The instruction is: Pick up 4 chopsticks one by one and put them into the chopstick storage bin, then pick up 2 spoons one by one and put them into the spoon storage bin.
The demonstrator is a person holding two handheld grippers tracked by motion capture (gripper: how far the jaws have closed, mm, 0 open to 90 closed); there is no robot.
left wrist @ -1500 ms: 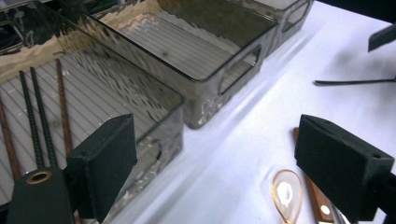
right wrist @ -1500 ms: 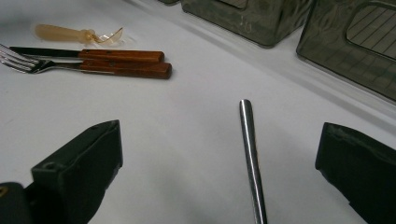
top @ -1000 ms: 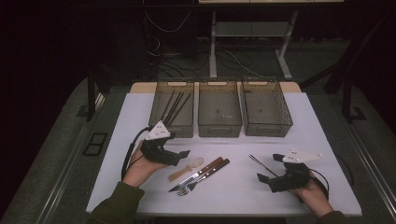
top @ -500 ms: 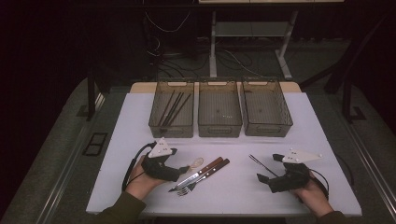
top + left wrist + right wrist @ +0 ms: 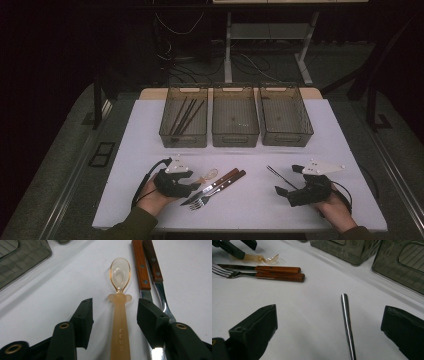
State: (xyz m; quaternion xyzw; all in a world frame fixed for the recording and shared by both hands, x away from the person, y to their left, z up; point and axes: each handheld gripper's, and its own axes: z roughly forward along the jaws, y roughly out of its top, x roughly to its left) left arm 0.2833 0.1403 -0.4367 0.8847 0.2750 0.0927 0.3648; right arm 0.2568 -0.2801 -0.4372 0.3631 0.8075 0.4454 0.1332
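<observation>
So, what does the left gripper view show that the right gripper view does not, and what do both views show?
Left gripper view: letters stamped along the translucent amber plastic spoon's handle, which lies between its fingers, untouched; those jaws have just been closing.
Right gripper view: a slim shiny metal rod on the white table between wide-open fingers.
Both: the spoon, the wooden-handled knife and fork, and grey see-through bins.

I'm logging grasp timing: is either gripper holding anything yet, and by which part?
Nothing is held yet. The left gripper jaws, just closing, straddle the spoon handle without touching; the right gripper is open.
</observation>
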